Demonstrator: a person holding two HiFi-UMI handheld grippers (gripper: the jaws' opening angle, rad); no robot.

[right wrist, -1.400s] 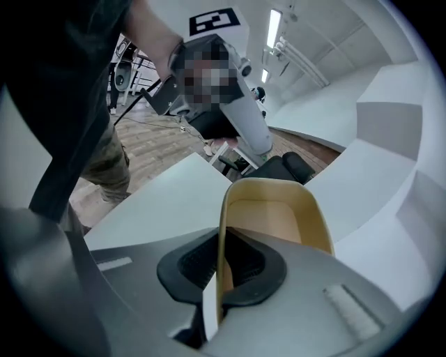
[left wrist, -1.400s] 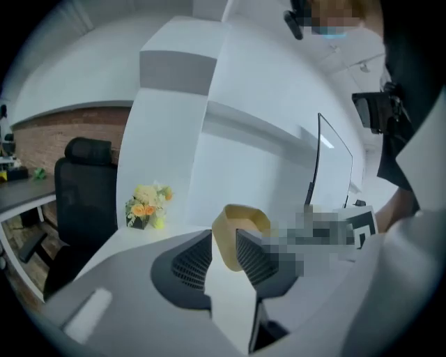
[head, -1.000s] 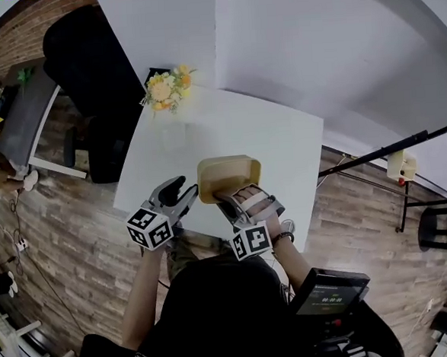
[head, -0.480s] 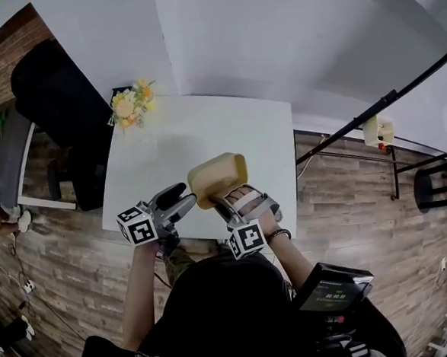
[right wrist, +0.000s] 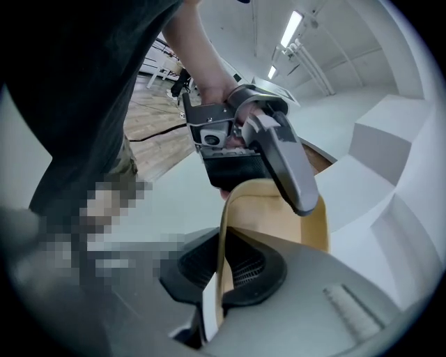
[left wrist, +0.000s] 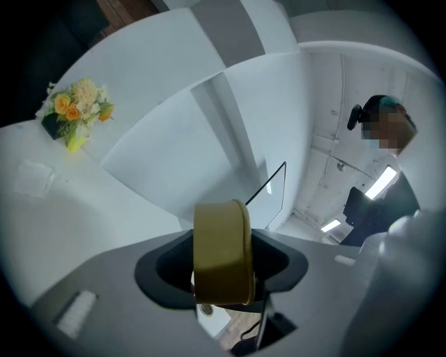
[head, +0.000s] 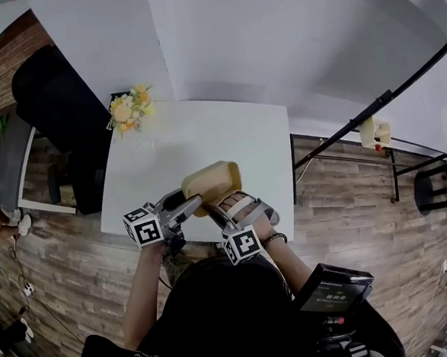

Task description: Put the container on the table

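A tan, shallow container (head: 211, 184) hangs over the near part of the white table (head: 205, 133). My right gripper (head: 224, 206) is shut on its near rim; in the right gripper view the thin wall (right wrist: 221, 265) is pinched between the jaws (right wrist: 219, 282). My left gripper (head: 189, 208) reaches in from the left, pointing level. Its jaws have just been closing, and the container's end (left wrist: 221, 251) stands between them with dark gaps on both sides. From the right gripper view, one grey left finger (right wrist: 289, 164) lies across the container's far rim.
A bunch of yellow and orange flowers (head: 127, 110) (left wrist: 73, 111) stands at the table's far left corner. A black chair (head: 57, 94) is to the left. A black pole (head: 371, 110) slants over the wooden floor on the right. A dark device (head: 334, 290) sits at the person's waist.
The left gripper has swung right from beside the container until its jaws straddle the container's left end. The right gripper and container drifted slightly left and nearer the table's front edge.
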